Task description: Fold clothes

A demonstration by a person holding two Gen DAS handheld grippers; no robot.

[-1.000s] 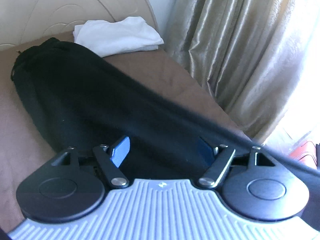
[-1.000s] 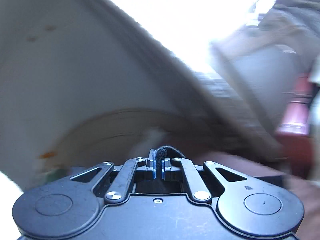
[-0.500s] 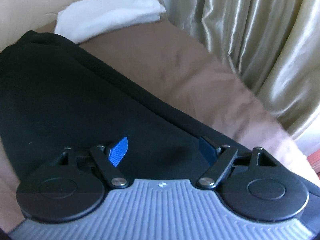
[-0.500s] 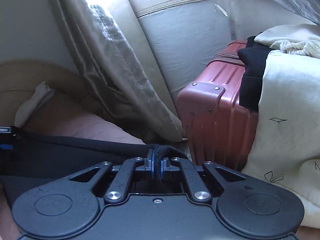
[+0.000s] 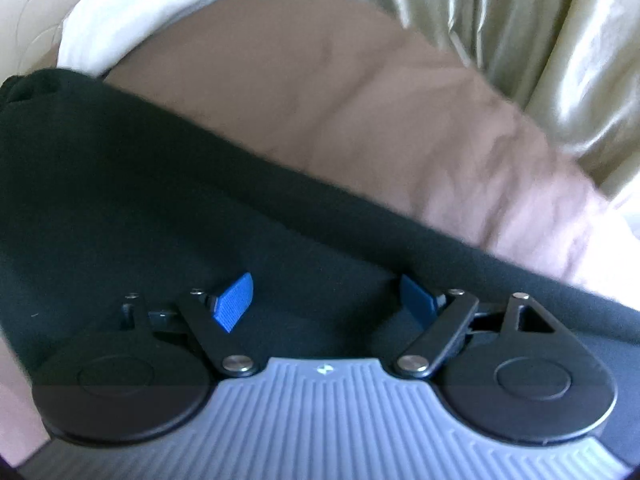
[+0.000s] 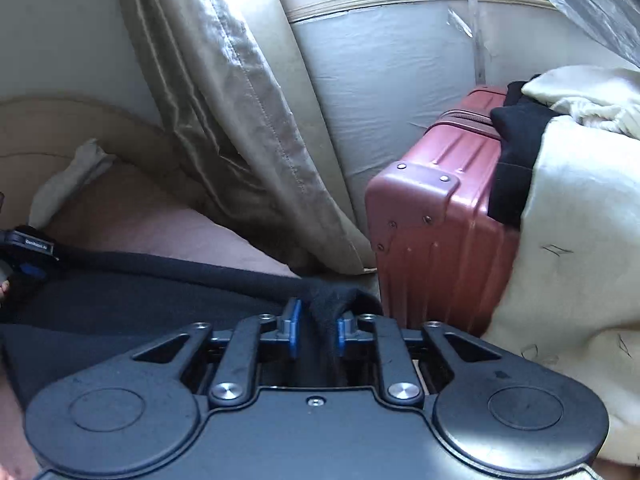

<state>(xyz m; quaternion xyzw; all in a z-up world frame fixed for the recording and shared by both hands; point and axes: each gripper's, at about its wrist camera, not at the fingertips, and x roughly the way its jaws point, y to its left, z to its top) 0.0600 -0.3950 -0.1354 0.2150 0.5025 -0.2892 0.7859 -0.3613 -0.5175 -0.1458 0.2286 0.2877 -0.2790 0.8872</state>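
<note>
A black garment lies spread along the brown bed. My left gripper hovers just over it, jaws wide open and empty. In the right wrist view the same black garment stretches leftward, and a fold of its edge stands between the blue pads of my right gripper. Those jaws are parted a little, with gaps on both sides of the cloth. The left gripper shows at the far left of that view.
A folded white garment lies at the head of the bed by the headboard. A beige curtain hangs along the far side. A red suitcase draped with cream cloth stands beside the bed.
My right gripper's jaws have parted from their tight pinch on the black cloth's edge. The left gripper has moved lower and closer over the garment, still open.
</note>
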